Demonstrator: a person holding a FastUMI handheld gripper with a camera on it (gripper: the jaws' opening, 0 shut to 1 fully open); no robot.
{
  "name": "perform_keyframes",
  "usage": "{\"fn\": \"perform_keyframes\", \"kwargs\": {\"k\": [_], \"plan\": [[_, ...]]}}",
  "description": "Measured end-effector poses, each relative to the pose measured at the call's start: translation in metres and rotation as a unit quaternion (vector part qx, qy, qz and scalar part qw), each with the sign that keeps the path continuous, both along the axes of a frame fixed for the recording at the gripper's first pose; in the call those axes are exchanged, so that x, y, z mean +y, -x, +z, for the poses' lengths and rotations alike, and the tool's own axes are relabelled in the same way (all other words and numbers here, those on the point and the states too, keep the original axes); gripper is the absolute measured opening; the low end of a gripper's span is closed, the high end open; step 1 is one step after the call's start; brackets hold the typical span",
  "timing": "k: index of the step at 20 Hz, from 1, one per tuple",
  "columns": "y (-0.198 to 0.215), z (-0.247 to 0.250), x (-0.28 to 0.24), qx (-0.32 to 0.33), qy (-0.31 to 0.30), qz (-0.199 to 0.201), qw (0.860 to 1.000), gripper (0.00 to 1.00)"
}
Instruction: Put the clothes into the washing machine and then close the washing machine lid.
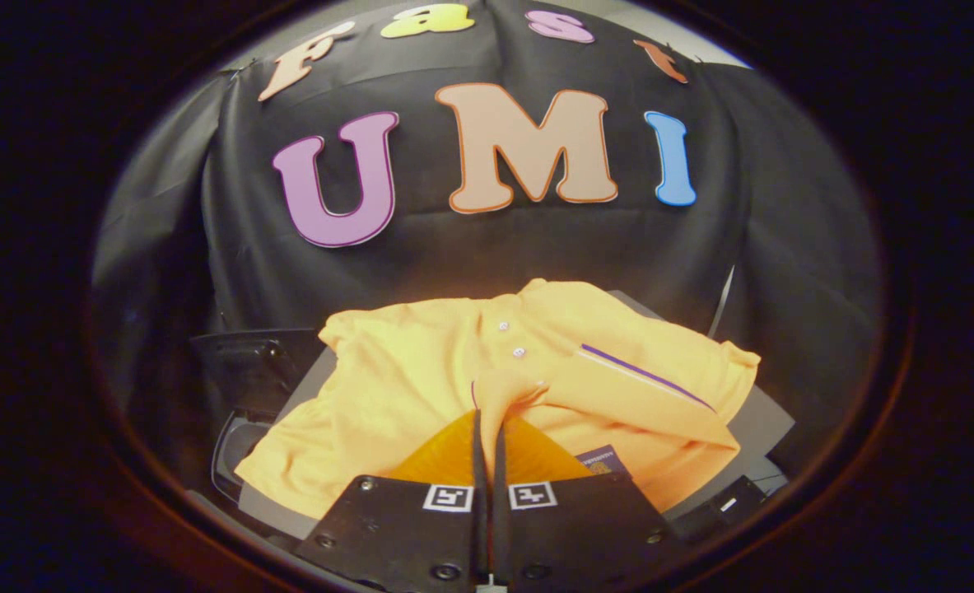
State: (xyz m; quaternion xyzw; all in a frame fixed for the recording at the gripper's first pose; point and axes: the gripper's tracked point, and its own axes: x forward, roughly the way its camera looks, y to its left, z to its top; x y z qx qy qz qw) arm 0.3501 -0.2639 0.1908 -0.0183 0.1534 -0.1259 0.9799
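The jaws are clamped together on a pinch of the orange shirt point(536, 371), near its button placket, while the rest of the garment spreads ahead of them, long axis crosswise, over the grey washing machine point(771, 424)

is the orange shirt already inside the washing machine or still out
Still out. The orange shirt lies spread over a grey surface, with the gripper shut on a pinch of its fabric.

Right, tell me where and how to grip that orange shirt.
Grip the orange shirt at the raised fold by its button placket, coming from the near side along the fingers' line. The gripper already appears shut on that ridge, where the cloth puckers up; elsewhere the shirt lies spread flat, offering little to pinch.
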Motion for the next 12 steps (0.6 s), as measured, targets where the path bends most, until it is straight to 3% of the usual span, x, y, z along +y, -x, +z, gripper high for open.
{"fn": "perform_keyframes", "kwargs": {"k": [6, 12], "plan": [[-0.015, 0.042, 0.032, -0.044, 0.009, 0.022, 0.999, 0.00], [-0.030, 0.070, 0.097, -0.057, 0.021, 0.061, 0.996, 0.00]]}}
